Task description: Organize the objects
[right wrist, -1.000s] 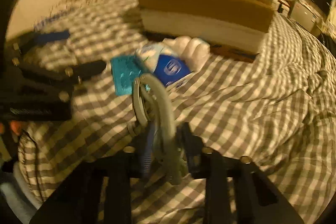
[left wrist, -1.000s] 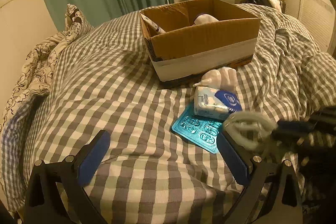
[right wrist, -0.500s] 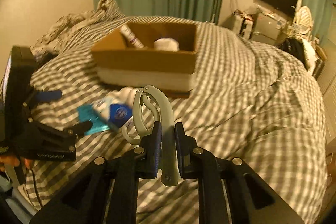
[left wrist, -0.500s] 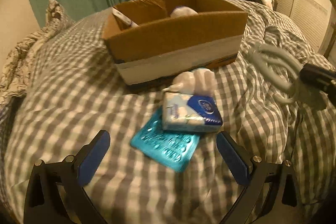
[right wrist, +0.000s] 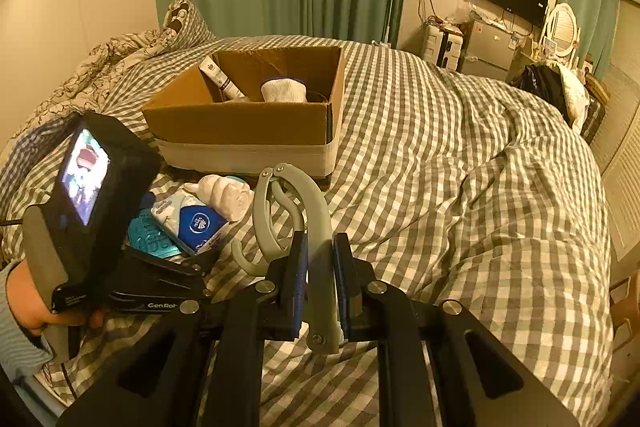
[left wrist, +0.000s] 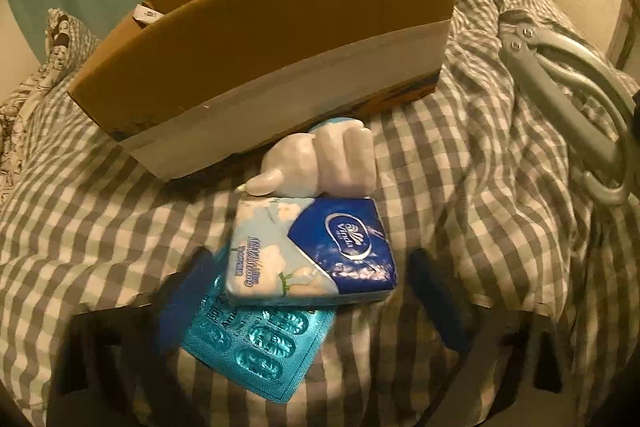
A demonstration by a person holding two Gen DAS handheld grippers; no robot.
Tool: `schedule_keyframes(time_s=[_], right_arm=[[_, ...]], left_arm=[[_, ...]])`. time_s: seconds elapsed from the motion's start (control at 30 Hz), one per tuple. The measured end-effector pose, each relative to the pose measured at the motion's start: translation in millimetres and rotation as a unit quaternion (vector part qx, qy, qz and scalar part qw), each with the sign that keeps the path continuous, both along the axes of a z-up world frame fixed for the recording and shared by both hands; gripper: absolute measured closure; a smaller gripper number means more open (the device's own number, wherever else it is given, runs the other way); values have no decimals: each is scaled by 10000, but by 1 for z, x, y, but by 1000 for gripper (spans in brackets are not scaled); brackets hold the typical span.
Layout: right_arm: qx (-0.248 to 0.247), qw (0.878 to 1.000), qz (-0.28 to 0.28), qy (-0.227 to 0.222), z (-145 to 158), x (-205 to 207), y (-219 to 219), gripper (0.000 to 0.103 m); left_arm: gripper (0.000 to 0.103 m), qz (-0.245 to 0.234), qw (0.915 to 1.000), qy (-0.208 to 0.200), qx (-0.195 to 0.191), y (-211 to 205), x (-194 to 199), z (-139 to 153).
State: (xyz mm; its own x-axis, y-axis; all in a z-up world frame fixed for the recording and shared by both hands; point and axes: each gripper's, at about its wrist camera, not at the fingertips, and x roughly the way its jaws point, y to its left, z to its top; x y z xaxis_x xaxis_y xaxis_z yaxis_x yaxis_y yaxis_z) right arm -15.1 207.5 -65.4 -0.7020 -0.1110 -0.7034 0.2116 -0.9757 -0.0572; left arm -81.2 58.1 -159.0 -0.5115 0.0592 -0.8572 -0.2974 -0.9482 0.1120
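Observation:
A blue-and-white tissue pack [left wrist: 312, 251] lies on the checked bedspread, partly on a teal blister pack [left wrist: 260, 343], with a white soft toy [left wrist: 320, 163] just behind it. My left gripper [left wrist: 308, 291] is open, one finger on each side of the tissue pack. An open cardboard box [right wrist: 248, 123] stands behind them; it holds a tube [right wrist: 220, 79] and a white roll [right wrist: 284, 91]. My right gripper [right wrist: 318, 267] is shut on a grey folding hook tool [right wrist: 316, 227], held above the bed to the right. The tool also shows in the left wrist view [left wrist: 568, 91].
The checked duvet [right wrist: 480, 167] is rumpled in folds to the right. A patterned pillow [right wrist: 120, 55] lies at the back left. Green curtains, a wall TV and cluttered furniture stand beyond the bed.
My left gripper has moved forward and down until its fingers flank the tissue pack. My right gripper has lifted and drawn back with the grey tool.

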Motion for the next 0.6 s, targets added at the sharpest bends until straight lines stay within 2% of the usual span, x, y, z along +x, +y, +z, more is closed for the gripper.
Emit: schedule_keyframes(time_s=[0.13, 0.27, 0.43, 0.6], right_arm=[[-3, 9999, 6, 116, 9, 6, 1, 90], [10, 9997, -9, 262, 21, 11, 3, 90], [-40, 9989, 21, 462, 40, 13, 6, 90], [52, 9965, 56, 833, 75, 0, 7, 90]], left_arm=[[28, -194, 9998, -31, 70, 1, 8, 3], [28, -295, 9994, 81, 182, -1, 21, 18], [28, -229, 9954, 698, 614, -13, 38, 67], [28, -160, 9883, 1236, 875, -25, 37, 115]])
